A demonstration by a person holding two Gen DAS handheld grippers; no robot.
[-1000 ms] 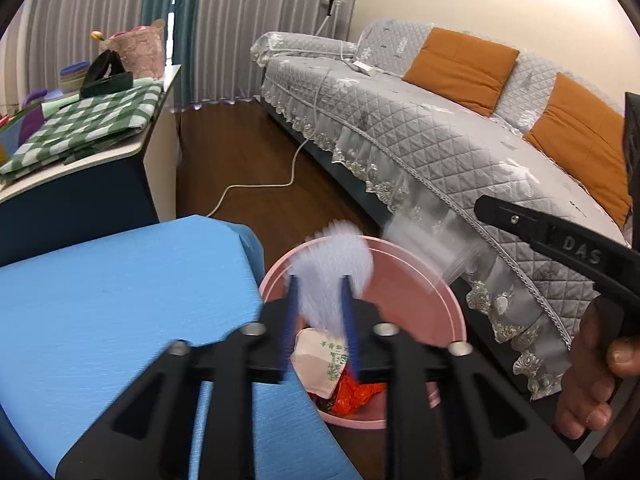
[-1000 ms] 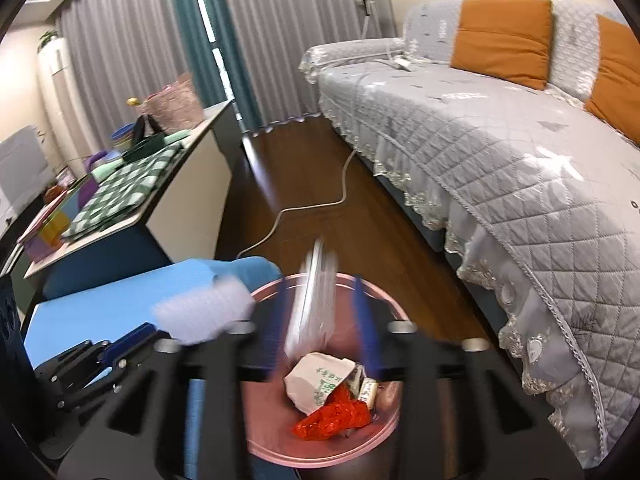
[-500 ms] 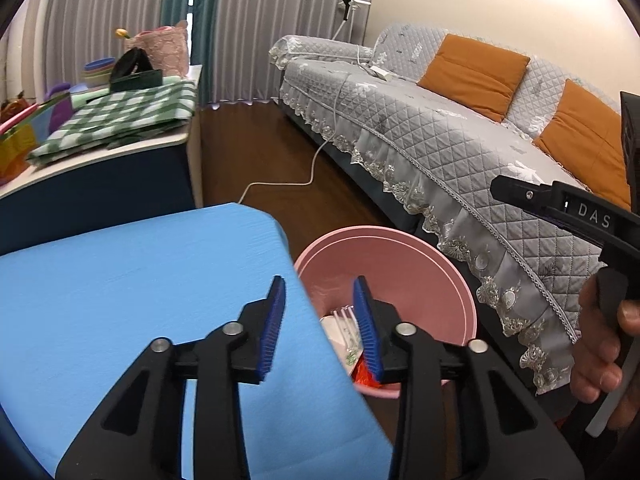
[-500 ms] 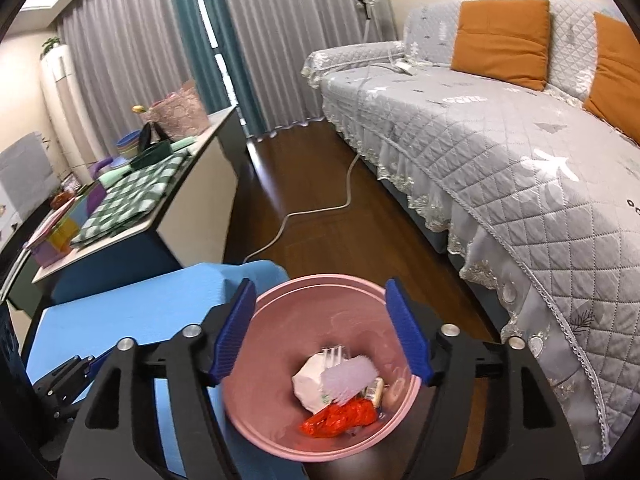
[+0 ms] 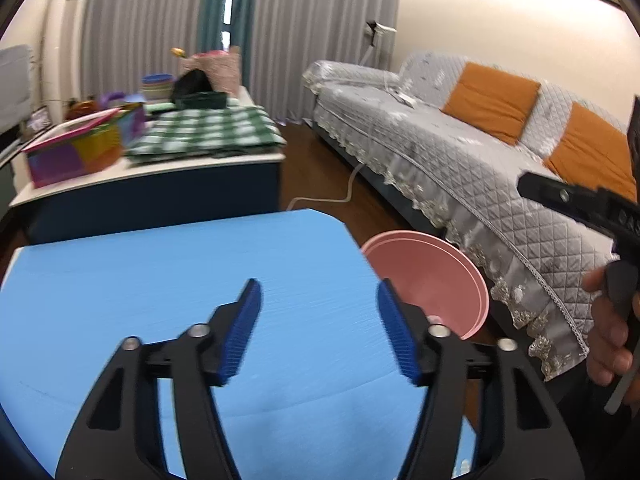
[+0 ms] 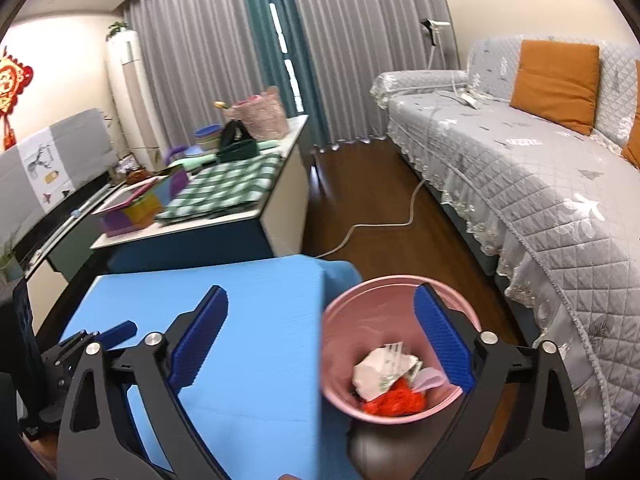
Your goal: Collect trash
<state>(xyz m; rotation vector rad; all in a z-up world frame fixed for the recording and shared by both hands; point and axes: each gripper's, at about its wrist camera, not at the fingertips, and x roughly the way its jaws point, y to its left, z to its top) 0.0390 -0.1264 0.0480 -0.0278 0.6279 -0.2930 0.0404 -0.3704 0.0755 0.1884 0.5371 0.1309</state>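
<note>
The right gripper (image 6: 320, 340) had its jaws opening wide, with nothing between the blue pads (image 6: 442, 340). Just below and ahead of its right finger stood the pink bin (image 6: 340, 360), holding a crumpled white wrapper (image 6: 378, 372), red scraps (image 6: 394, 400) and a pale plastic piece (image 6: 430, 380). The left gripper (image 5: 318, 324) was also opening and empty, hanging over the blue table (image 5: 160, 280) with the bin off to its right, beyond the table's edge. No trash showed on the part of the table in view, so the collected pieces lay inside the bin. The right gripper looked the nearer to the bin; any further pickup would probably mean turning both tools away from it, toward the table to their left.
</note>
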